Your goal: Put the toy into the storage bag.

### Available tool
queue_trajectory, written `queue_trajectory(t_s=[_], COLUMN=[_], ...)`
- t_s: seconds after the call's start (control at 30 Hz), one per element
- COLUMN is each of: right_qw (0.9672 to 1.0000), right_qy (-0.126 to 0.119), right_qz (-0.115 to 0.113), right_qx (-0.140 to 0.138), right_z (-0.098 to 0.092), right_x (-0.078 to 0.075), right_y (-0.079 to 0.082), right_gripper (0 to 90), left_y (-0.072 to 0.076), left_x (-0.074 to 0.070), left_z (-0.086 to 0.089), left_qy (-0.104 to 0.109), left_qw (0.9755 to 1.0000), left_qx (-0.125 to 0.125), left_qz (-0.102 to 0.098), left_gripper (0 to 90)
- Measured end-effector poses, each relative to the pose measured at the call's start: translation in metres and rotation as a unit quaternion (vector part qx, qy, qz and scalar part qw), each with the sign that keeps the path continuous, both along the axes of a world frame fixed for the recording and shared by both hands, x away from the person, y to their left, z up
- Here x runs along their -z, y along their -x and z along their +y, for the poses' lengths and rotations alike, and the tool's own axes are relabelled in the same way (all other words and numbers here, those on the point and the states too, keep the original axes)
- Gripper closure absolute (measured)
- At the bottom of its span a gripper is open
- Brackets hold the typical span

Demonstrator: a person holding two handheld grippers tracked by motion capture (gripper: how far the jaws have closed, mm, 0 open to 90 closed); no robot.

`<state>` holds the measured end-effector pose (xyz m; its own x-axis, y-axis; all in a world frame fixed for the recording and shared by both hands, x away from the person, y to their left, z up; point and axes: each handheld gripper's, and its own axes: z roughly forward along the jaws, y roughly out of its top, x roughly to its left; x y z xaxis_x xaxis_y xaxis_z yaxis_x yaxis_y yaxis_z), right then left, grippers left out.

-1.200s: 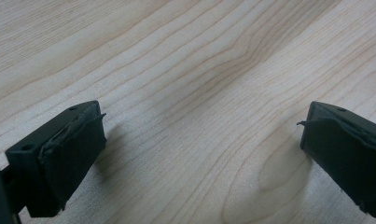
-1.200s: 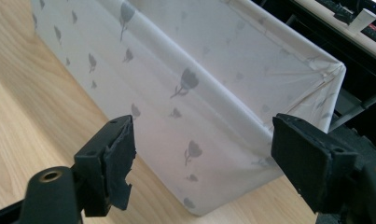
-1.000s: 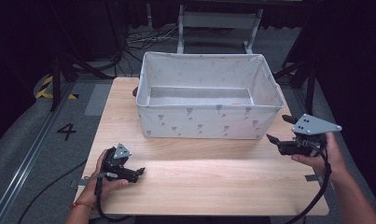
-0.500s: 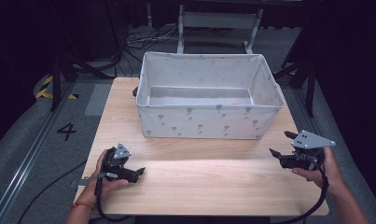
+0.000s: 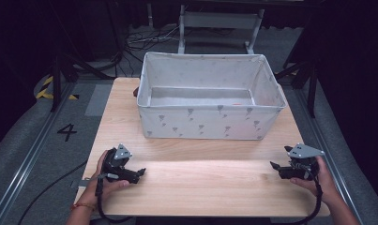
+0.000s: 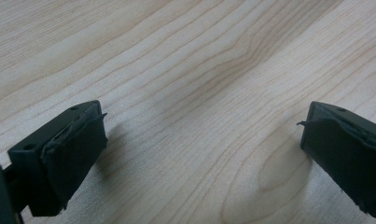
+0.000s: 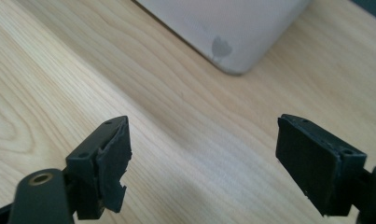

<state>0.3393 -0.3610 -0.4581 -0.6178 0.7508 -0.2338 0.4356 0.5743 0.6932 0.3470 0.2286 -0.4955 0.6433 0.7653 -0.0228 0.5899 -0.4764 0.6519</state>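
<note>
Tabletop: fabric bin beyond right gripper, apart.

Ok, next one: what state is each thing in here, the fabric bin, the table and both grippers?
Grey fabric storage bin with small printed motifs: upright, open-topped, a faint reddish spot on its floor, too small to identify.
Light wooden table: bears the bin.
Left gripper: open, holding nothing, low over the tabletop.
Right gripper: open, holding nothing, apart from the bin's near corner.
</note>
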Motion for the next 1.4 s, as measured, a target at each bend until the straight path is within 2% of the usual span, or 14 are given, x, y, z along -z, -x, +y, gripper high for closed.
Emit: queue_trajectory(t_s=[0.2, 0.23, 0.27, 0.33, 0.4, 0.47, 0.6, 1.4], right_qw=[0.9996, 0.9981, 0.9981, 0.9967, 0.9939, 0.9913, 0.9904, 0.9899], right_qy=[-0.022, -0.051, -0.051, -0.064, -0.084, -0.106, -0.106, -0.106], right_qz=[0.018, 0.033, 0.033, 0.042, 0.058, 0.061, 0.062, 0.063], right_qx=[0.006, 0.01, 0.01, 0.028, 0.042, 0.048, 0.062, 0.069], right_z=[-0.009, -0.014, -0.014, -0.016, -0.019, -0.024, -0.028, -0.028], right_x=[0.017, 0.024, 0.024, 0.031, 0.039, 0.042, 0.042, 0.042], right_y=[0.0, 0.001, 0.001, 0.001, 0.003, 0.004, 0.005, 0.005], right_gripper=[18.9, 18.0, 18.0, 17.3, 16.0, 16.3, 15.5, 14.6], left_y=[0.0, 0.0, 0.0, 0.0, 0.0, 0.0, -0.001, 0.0], left_x=[0.0, 0.0, 0.0, 0.0, 0.0, 0.0, 0.0, 0.0], left_z=[0.0, 0.0, 0.0, 0.0, -0.001, -0.001, -0.001, -0.001], left_qy=[-0.004, -0.003, -0.003, -0.003, -0.003, -0.003, -0.003, -0.002], left_qw=[1.0, 1.0, 1.0, 1.0, 1.0, 1.0, 1.0, 1.0], left_qx=[0.001, 0.0, 0.0, -0.003, -0.004, -0.005, -0.005, -0.006], left_qz=[-0.005, -0.004, -0.004, -0.004, -0.005, -0.004, -0.004, -0.004], left_gripper=[0.5, 0.5, 0.5, 0.5, 0.5, 0.5, 0.5, 0.4])
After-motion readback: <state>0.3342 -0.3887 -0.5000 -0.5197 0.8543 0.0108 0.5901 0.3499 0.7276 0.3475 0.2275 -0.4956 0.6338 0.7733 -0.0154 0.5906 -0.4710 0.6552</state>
